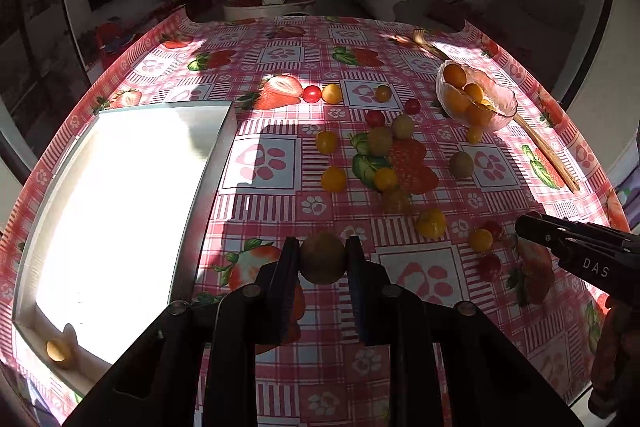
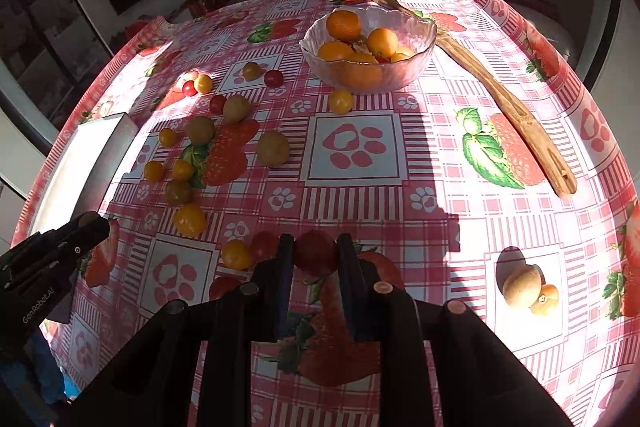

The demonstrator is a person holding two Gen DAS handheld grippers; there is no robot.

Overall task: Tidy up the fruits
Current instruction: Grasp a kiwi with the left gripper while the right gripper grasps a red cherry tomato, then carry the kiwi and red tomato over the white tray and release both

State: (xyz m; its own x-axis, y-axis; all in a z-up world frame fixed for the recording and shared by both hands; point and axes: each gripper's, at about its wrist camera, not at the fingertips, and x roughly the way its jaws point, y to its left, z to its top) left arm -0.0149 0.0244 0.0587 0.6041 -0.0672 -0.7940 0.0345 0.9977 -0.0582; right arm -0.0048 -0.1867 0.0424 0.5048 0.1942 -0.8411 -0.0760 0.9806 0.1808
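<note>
My left gripper (image 1: 322, 250) is shut on a round brown-green fruit (image 1: 322, 261), held a little above the checked tablecloth, just right of the white tray (image 1: 212, 163). My right gripper (image 2: 315, 247) is shut on a red cherry tomato (image 2: 316, 257) low over the cloth. Several yellow and red cherry tomatoes and brown-green fruits lie scattered mid-table, such as a yellow one (image 1: 431, 223) and a brown-green one (image 2: 273, 147). One small yellow fruit (image 1: 59, 349) lies in the tray's near corner. The right gripper's tip (image 1: 524, 225) shows at the right edge of the left wrist view.
A glass bowl (image 2: 416, 67) holding several orange fruits stands at the far side, with a long wooden fork (image 2: 500, 95) lying beside it. A pale brown fruit (image 2: 522, 287) and a small orange one (image 2: 546, 299) sit near the right edge. The table edge curves close behind the bowl.
</note>
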